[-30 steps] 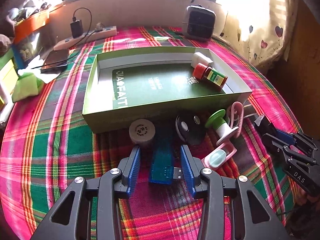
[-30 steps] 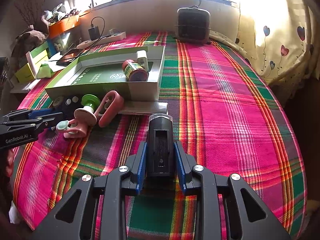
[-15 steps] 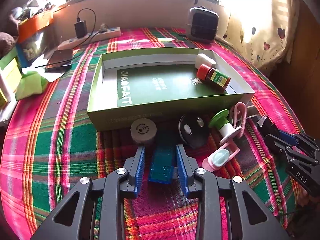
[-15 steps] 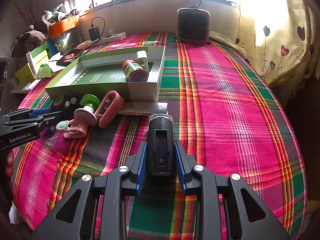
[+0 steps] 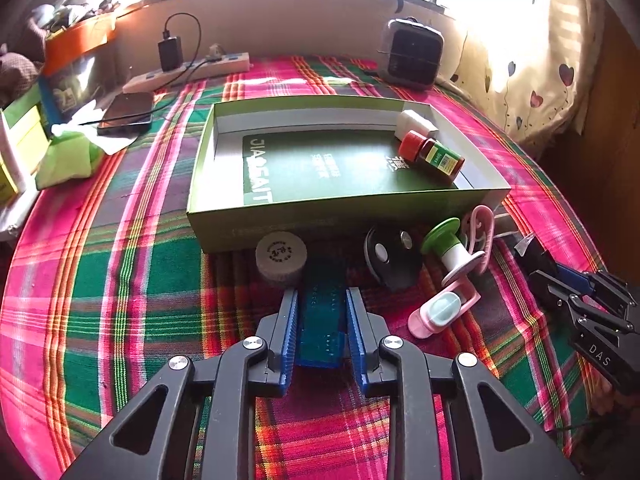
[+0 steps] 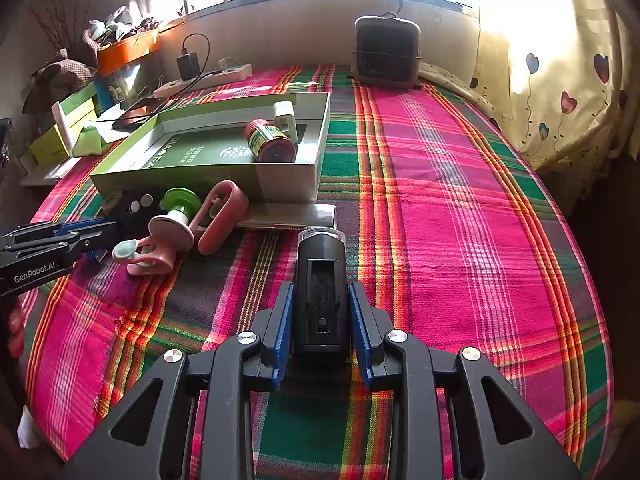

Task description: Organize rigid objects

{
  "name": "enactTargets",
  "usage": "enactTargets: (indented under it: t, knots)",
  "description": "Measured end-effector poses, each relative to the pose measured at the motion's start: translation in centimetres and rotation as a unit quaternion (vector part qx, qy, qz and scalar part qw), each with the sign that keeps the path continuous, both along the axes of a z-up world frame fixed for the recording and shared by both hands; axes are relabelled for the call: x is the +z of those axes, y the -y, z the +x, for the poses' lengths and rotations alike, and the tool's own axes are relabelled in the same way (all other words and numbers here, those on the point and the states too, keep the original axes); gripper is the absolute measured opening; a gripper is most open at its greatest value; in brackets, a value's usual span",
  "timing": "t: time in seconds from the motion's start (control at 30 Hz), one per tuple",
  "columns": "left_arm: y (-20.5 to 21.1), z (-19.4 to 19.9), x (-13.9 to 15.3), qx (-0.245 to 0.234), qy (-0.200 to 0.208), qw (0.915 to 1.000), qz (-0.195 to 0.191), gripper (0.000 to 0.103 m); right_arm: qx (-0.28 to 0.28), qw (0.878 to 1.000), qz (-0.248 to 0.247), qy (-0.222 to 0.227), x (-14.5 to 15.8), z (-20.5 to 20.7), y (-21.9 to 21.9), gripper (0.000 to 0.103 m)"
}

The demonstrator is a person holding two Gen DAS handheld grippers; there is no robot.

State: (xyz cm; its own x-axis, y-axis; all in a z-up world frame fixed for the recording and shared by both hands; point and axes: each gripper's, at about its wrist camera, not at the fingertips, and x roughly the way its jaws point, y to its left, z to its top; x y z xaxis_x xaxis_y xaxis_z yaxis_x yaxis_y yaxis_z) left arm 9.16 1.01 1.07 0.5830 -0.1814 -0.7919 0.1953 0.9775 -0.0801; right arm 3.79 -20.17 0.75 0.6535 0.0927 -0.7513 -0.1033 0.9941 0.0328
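Observation:
My left gripper is low over the plaid cloth, its jaws closing on a translucent blue oblong device with both pads against its sides. Just beyond lie a grey disc, a black round gadget, a green-and-white spool and a pink clip. Behind them stands the open green box, holding a red-capped bottle and a white piece. My right gripper is shut on a black device with a clear cap, to the right of the box.
A power strip with a charger, a phone and a dark boxy appliance sit at the back. Green cloth and boxes crowd the left edge. A flat silvery sheet lies by the box corner. Curtain hangs right.
The left jaws have narrowed from wide apart to pressing on the blue device. The right gripper and its black device have not moved.

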Motion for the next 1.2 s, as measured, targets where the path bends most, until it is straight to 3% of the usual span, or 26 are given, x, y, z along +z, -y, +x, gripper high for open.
enactTargets:
  t: [0.67,1.2]
  knots:
    - [-0.5,-0.7,0.6,0.005,0.002,0.9999,-0.011,0.021,0.006,1.0,0.002,0.013,0.9,-0.5,-0.4,0.029]
    - [-1.2,-0.6,3.1,0.006,0.022,0.9994,-0.026,0.021,0.023,0.999,0.014,0.031,2.9,0.0,-1.1,0.029]
